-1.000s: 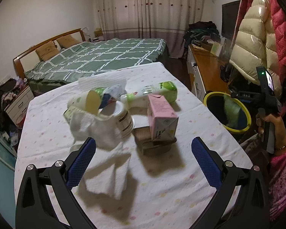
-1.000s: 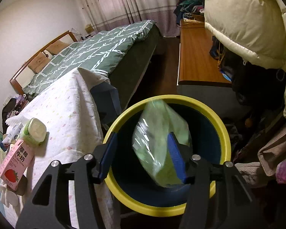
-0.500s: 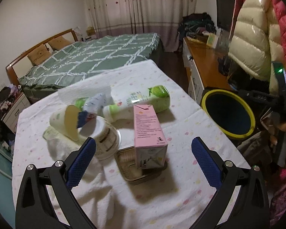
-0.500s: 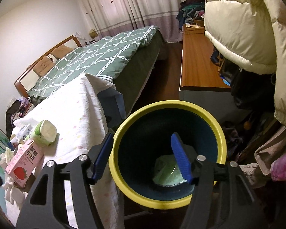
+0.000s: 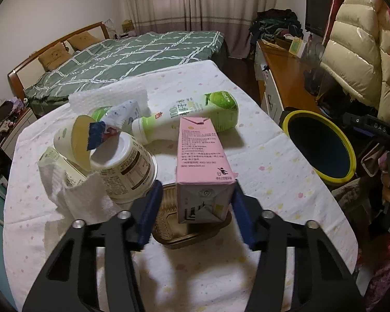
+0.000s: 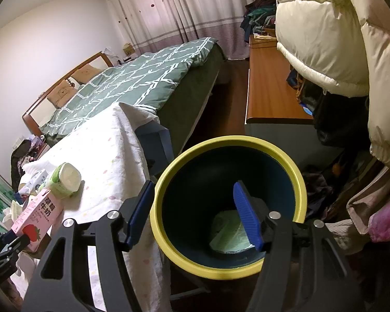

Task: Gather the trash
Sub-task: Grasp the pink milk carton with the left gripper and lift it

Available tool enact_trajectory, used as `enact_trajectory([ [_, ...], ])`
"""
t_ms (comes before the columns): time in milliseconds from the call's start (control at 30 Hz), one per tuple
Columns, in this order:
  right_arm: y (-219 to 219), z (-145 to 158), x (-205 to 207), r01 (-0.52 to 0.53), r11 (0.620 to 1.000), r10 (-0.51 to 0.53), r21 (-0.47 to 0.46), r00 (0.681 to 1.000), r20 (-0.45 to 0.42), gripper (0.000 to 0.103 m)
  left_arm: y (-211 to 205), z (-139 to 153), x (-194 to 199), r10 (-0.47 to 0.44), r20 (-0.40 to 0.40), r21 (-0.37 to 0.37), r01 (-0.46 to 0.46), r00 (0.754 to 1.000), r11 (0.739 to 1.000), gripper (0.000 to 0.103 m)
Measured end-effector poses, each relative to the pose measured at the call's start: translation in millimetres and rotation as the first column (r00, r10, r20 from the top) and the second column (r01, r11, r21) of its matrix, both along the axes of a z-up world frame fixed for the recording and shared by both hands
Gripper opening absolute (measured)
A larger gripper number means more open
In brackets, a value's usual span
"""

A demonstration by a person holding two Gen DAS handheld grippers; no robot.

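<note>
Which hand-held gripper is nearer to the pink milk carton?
Left. The left hand-held gripper is closing around the pink milk carton; the right hand-held gripper is open above the yellow-rimmed bin.

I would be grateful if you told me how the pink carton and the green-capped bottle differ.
The pink carton is boxy and stands in a brown tray, between the closing left gripper jaws; the green-capped bottle is round and lies on its side, untouched. Both sit on the table.

A pink milk carton (image 5: 204, 166) stood upright in a brown tray (image 5: 189, 230) on the table (image 5: 267, 161). Beside it lay a green-capped bottle (image 5: 192, 115), a tipped white can (image 5: 123, 167) and crumpled tissue (image 5: 72, 195). The yellow-rimmed bin (image 6: 228, 202) held a green wrapper (image 6: 230, 230).
</note>
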State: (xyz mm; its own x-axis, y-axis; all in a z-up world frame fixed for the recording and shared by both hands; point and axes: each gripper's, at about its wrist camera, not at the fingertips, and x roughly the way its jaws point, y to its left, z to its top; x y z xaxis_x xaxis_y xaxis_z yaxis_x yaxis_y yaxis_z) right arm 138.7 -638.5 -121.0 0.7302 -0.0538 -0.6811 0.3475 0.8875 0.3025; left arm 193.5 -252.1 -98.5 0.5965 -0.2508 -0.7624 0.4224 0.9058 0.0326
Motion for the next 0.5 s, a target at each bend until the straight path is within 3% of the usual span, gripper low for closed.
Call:
enact_trajectory([
  [200, 1.0, 3.1, -3.0, -0.001, 1.000, 0.001, -0.001, 1.000, 0.013, 0.060, 2.2, 4.6, -0.1, 0.002, 0.031, -0.023, -0.001, 1.000, 1.000, 0.041],
  [500, 1.0, 5.9, -8.0, -0.005, 1.000, 0.005, 0.007, 0.999, 0.031, 0.060, 6.6, 41.0, -6.5, -0.006, 0.132, -0.059, 0.013, 0.991, 0.998, 0.041],
])
